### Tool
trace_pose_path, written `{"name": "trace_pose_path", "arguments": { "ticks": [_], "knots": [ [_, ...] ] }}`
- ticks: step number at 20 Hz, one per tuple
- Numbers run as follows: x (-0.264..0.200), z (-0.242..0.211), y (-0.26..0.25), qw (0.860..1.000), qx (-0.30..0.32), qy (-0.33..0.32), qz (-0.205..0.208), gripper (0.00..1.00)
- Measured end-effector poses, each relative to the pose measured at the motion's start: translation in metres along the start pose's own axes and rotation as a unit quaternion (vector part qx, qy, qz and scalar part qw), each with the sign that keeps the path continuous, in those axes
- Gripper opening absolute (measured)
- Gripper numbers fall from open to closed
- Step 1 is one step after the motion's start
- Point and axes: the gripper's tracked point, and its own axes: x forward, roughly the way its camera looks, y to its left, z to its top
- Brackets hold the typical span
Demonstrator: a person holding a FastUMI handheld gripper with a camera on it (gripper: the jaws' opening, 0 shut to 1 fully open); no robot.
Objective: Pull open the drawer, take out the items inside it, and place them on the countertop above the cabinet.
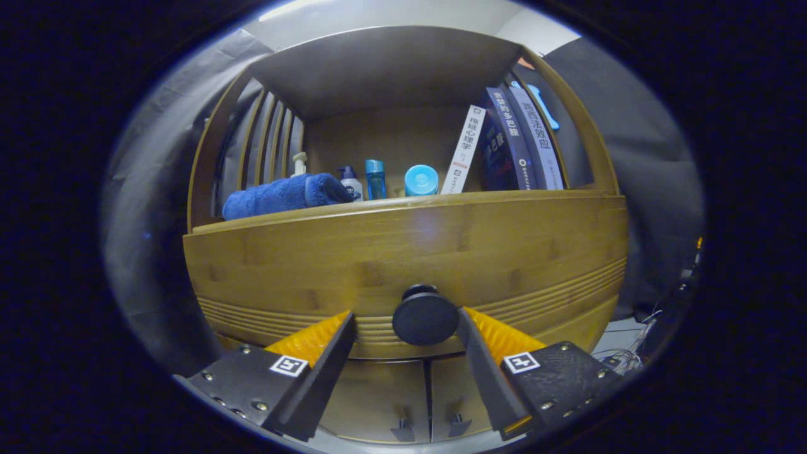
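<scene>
The wooden drawer front (403,252) is closed and curves across the view just beyond my fingers. Its round black knob (425,317) sits between the two fingertips. My gripper (406,314) is open around the knob: the right finger (485,353) is close against the knob's side, while the left finger (328,359) stands a gap away. The countertop (403,203) runs along the top of the drawer. What is inside the drawer is hidden.
On the countertop lie a rolled blue towel (284,194), a few small bottles (375,179), a round blue lid (421,180) and several leaning books (510,142), under a wooden shelf roof. Below the drawer are two cabinet doors with small handles (403,432). Cables (621,359) lie lower right.
</scene>
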Motion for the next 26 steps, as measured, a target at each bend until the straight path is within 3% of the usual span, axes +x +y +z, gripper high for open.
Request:
{"name": "trace_pose_path", "arguments": {
  "ticks": [9,15,22,26],
  "knots": [
    [-0.001,-0.003,-0.003,0.999,0.025,0.036,0.009,0.97],
    [-0.022,-0.014,-0.033,0.997,0.001,0.080,-0.006,0.97],
    [-0.075,0.030,-0.044,0.998,-0.027,0.060,-0.006,0.97],
    [-0.113,0.059,-0.024,0.997,-0.049,0.056,0.019,0.97]
  ]
}}
